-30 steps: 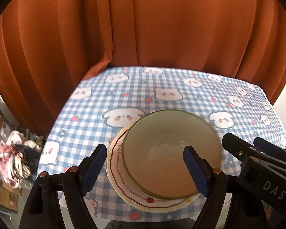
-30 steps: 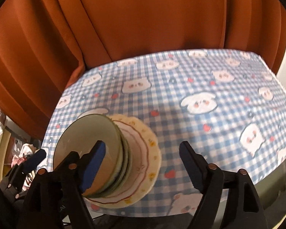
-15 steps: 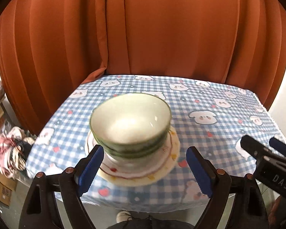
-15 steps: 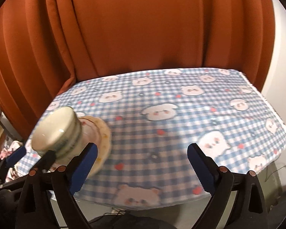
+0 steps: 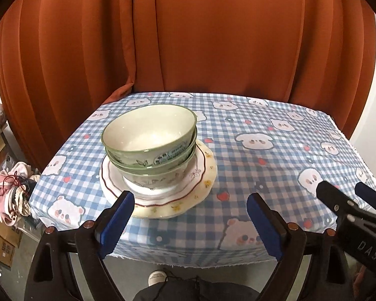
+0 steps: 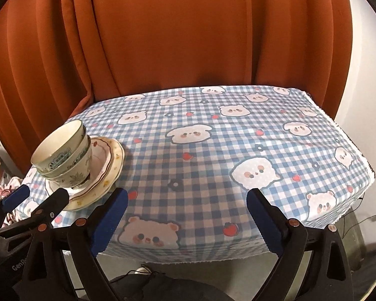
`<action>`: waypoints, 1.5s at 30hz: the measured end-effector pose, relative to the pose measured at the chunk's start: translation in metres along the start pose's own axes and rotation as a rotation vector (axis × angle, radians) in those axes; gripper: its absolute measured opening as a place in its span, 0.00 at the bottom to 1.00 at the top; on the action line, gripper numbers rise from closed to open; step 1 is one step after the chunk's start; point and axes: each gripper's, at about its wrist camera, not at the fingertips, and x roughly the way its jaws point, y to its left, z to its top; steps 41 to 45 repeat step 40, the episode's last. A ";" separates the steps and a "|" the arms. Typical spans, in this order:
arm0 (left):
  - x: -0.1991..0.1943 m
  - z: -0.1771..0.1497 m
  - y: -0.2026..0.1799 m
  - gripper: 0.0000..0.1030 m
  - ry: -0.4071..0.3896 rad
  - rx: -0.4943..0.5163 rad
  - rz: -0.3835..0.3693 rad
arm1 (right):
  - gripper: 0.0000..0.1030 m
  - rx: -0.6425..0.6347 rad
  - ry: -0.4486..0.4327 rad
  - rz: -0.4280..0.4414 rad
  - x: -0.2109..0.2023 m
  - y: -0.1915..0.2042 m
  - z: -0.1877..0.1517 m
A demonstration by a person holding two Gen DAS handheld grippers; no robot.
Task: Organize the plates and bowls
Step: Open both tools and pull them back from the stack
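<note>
Orange curtain (image 5: 213, 37) hung behind the checked tablecloth (image 5: 263, 155). Stacked plates (image 5: 208, 175) sat on its near-left part, nested bowls (image 5: 150, 135) upright on top, mouths up, no long axis. Left gripper (image 5: 188, 215) was nearer, stack just ahead and left of its centreline, jaws opening with nothing between them. Right gripper (image 6: 185, 215) stood wide and empty, stack well off to its left.

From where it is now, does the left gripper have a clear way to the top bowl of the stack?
Probably yes. The left gripper, jaws opening and empty, faces the top bowl with nothing between. The right gripper sits off to the side.
</note>
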 end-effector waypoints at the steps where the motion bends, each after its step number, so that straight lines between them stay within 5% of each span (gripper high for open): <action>1: -0.002 -0.001 -0.001 0.90 -0.005 0.004 0.006 | 0.94 0.003 0.000 0.000 0.000 -0.001 0.000; 45: -0.016 -0.004 -0.008 0.91 -0.036 -0.003 -0.011 | 0.94 0.006 -0.015 -0.003 -0.016 -0.008 -0.007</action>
